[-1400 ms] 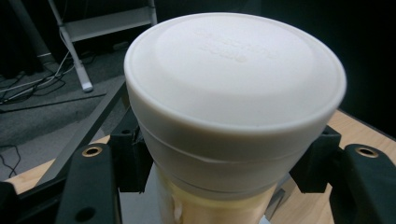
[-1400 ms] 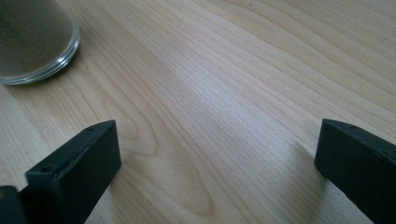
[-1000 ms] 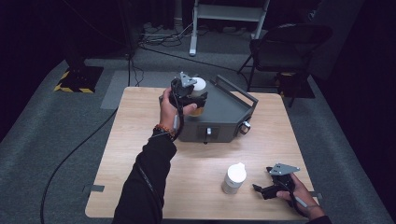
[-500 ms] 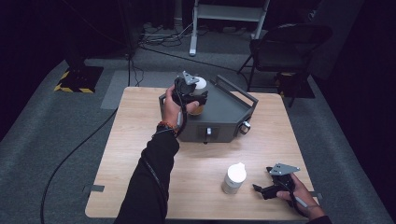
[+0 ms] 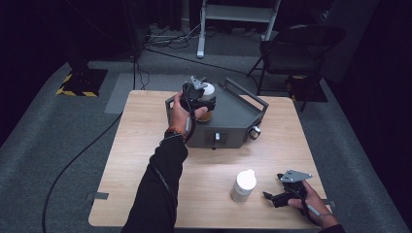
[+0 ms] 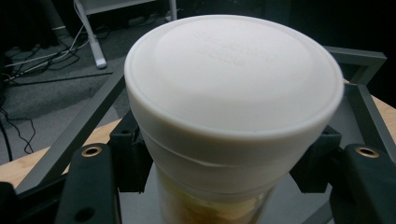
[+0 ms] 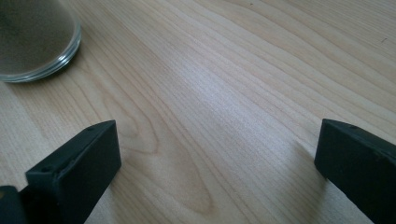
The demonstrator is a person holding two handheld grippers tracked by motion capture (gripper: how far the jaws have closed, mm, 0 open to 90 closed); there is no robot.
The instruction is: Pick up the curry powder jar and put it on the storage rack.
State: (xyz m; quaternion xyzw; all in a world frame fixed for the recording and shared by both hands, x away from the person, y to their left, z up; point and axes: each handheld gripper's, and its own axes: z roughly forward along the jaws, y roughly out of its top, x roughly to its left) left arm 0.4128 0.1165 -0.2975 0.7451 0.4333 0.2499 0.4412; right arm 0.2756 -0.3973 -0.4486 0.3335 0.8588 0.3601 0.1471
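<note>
High view: left gripper at upper centre, over the grey metal box, jaws clamped on a white-lidded jar. Right gripper at lower right, resting on the counter beside a second jar.

Left gripper view: jaws pinch the jar below its lid.

Right gripper view: jaws wide apart, nothing between; glass base upper left.

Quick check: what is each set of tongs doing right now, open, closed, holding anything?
Left tongs: closed on the white-lidded jar, above the grey box.
Right tongs: open, empty, low over the wooden table.
</note>
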